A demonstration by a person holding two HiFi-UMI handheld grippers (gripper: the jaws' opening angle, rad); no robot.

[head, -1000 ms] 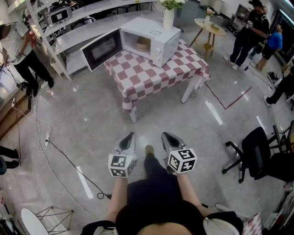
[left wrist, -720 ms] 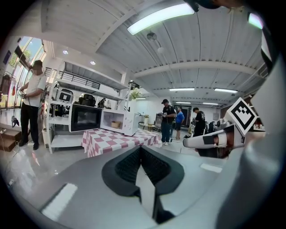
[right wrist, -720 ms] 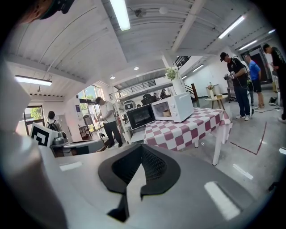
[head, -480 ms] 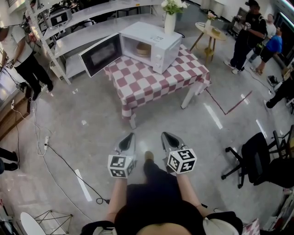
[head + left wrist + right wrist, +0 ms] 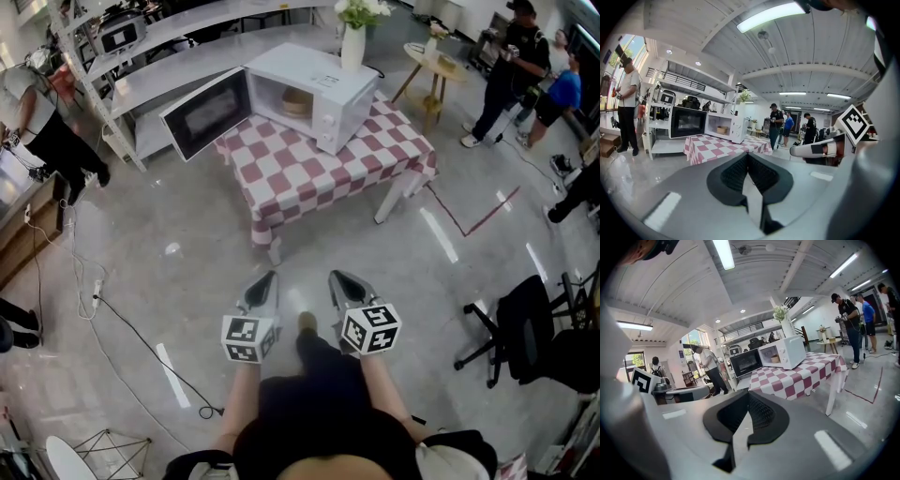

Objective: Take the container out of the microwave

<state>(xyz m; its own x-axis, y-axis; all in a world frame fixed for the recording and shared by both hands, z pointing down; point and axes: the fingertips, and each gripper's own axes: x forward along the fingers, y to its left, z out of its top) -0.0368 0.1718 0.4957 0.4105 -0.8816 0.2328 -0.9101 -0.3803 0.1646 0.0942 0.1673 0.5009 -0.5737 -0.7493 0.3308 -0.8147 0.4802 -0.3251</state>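
Stands well back from the table (image 5: pixel 388 199) with the red and white checked cloth (image 5: pixel 300 178). Holds the left gripper (image 5: pixel 265 280) and the right gripper (image 5: pixel 337 278) low in front, side by side and a little apart, both claws pressed together, pinching nothing. Faces a white microwave (image 5: pixel 330 82) near the far edge of the table, its door (image 5: pixel 206 114) swung wide to the left, out past the table's edge. Sees the container (image 5: pixel 294 101) inside the microwave, pale and round, sitting on its floor. Has a wide stretch of shiny grey floor (image 5: pixel 197 244) between the grippers and the table's near edge. Has a thin cable (image 5: pixel 127 317) lying off to the left and a black office chair (image 5: pixel 525 323) off to the right, both well to the sides. Shares the room with a person (image 5: pixel 42 131) at far left and people (image 5: pixel 516 61) near a small round table (image 5: pixel 427 56) at far right.
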